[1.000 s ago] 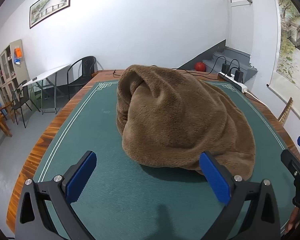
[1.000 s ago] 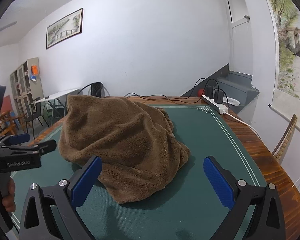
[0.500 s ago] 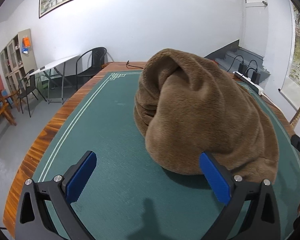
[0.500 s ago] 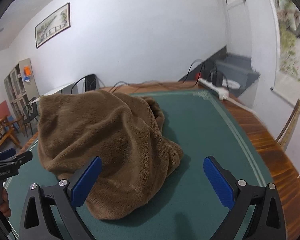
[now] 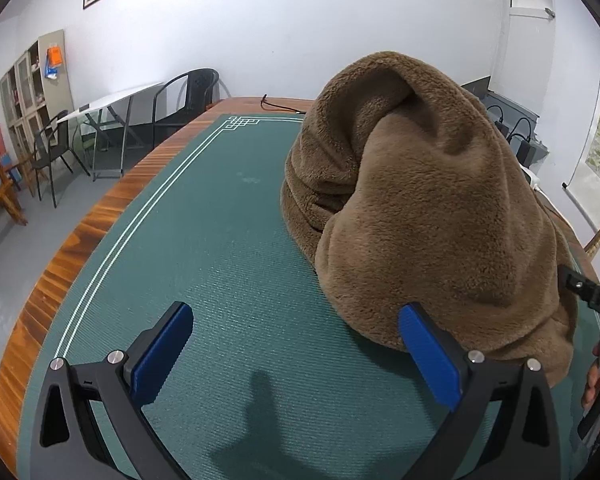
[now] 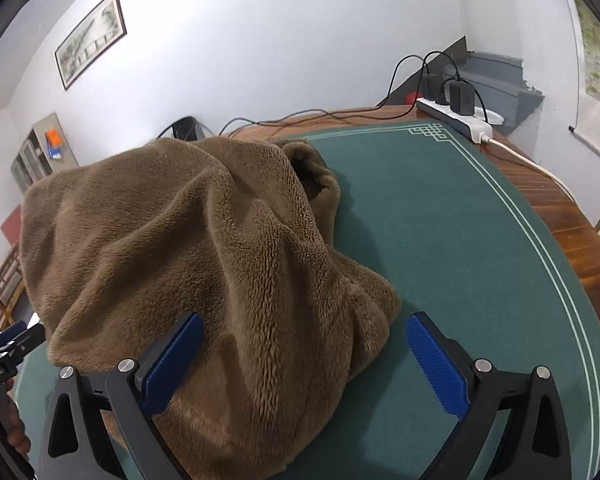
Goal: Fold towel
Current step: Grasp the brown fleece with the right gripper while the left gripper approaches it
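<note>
A brown plush towel [image 5: 428,208] lies in a crumpled heap on the green table mat [image 5: 220,264]. My left gripper [image 5: 296,356] is open low over the mat at the heap's left near edge, its right pad close against the pile. In the right wrist view the towel [image 6: 204,264] fills the left and middle. My right gripper [image 6: 304,360] stands wide around the heap's near fold and its jaws are closing; the pads do not press the cloth. Each gripper shows at the edge of the other's view, held by a hand.
The wooden table border [image 5: 80,248] rings the mat. A white power strip [image 6: 456,120] with black plugs and cables lies at the far right corner. Chairs [image 5: 184,100] and a folding table stand on the floor to the left.
Both grippers have come closer to the towel and lower. The right gripper's jaws now straddle the heap's near fold and stand slightly narrower. The towel itself has not moved.
</note>
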`<action>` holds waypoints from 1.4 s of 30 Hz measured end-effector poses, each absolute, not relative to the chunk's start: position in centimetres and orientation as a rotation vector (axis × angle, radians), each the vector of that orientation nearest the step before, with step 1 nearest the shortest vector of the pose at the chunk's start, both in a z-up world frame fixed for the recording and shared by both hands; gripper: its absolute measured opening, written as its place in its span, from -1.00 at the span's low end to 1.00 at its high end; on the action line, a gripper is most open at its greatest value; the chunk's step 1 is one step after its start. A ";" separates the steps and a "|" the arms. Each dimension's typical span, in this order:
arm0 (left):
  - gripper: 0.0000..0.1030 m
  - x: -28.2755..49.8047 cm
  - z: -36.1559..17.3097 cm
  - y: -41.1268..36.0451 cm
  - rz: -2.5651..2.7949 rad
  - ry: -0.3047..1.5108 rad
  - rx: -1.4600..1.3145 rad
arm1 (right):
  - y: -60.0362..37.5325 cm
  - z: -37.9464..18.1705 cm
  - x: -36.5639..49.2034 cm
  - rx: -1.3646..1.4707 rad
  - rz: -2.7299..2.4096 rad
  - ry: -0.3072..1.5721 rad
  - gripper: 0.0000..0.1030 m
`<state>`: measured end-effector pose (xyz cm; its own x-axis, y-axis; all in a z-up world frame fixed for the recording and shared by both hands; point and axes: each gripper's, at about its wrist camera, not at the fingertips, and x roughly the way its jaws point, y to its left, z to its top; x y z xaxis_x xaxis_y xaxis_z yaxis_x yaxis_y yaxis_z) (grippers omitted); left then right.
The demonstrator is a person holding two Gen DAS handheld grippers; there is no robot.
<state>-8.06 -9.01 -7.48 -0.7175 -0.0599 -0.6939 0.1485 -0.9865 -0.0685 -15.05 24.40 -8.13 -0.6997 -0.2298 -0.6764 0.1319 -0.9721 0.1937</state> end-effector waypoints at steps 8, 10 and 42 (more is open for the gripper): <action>1.00 -7.5 -7.2 -9.5 -2.794 0.202 1.133 | 24.4 -9.7 -15.5 1.173 -2.620 -0.275 -0.38; 1.00 -7.3 -7.2 -9.5 -2.795 0.212 1.138 | 24.0 -9.4 -14.9 1.143 -2.595 -0.275 -0.62; 1.00 -13.1 -1.5 -11.5 -2.807 0.232 1.208 | 30.3 -6.2 -30.0 1.085 -2.317 -0.877 0.98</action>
<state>-13.06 -11.54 -1.53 -0.6868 -0.0104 -0.7268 0.1298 -0.9856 -0.1085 -30.03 30.26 -6.19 -0.5992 -0.6104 -0.5180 0.1144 -0.7057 0.6992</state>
